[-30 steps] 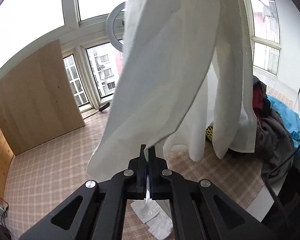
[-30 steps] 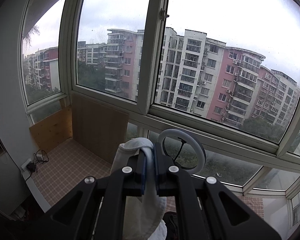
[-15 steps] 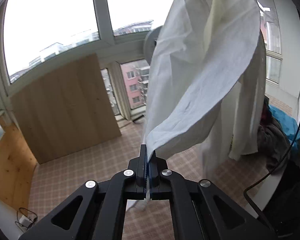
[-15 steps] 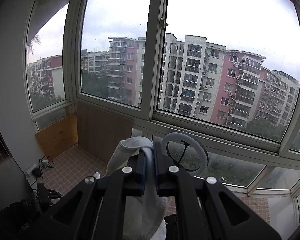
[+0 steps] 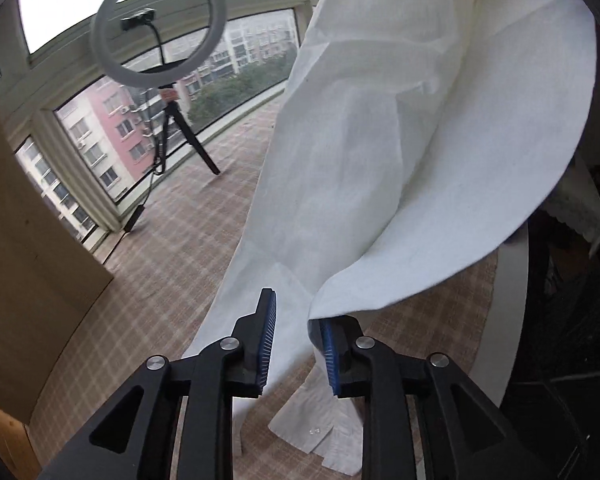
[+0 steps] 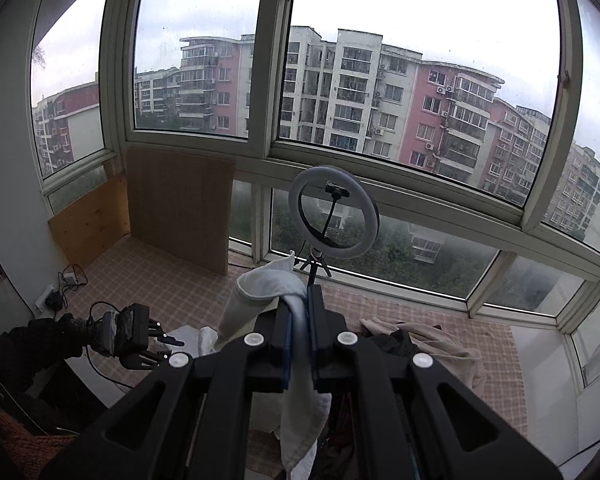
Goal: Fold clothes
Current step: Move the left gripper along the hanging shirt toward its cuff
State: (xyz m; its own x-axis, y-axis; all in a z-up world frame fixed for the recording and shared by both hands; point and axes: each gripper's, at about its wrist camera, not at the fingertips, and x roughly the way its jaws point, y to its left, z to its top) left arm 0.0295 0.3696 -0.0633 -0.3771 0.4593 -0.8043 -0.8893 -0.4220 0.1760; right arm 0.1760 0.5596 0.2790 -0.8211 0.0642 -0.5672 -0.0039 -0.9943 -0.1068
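Observation:
A white shirt (image 5: pixel 412 152) hangs in the air in the left wrist view, filling the right half, with its cuff end trailing on the checked cloth below. My left gripper (image 5: pixel 296 320) is open; a fold of the shirt drapes over its right finger (image 5: pixel 336 344), unclamped. My right gripper (image 6: pixel 300 312) is shut on a bunched edge of the white shirt (image 6: pixel 268 288), which hangs down between its fingers. The left gripper also shows in the right wrist view (image 6: pixel 168 344) at lower left, held by a dark-sleeved arm.
A ring light on a tripod (image 5: pixel 160 28) stands by the windows; it also shows in the right wrist view (image 6: pixel 334 216). A wooden board (image 6: pixel 180 208) leans against the glass. A pile of clothes (image 6: pixel 420 340) lies on the checked cloth (image 5: pixel 172 240).
My left gripper has opened and let go of the shirt's edge, and it has swung toward the ring light. My right gripper has tilted down, still clamped on the shirt.

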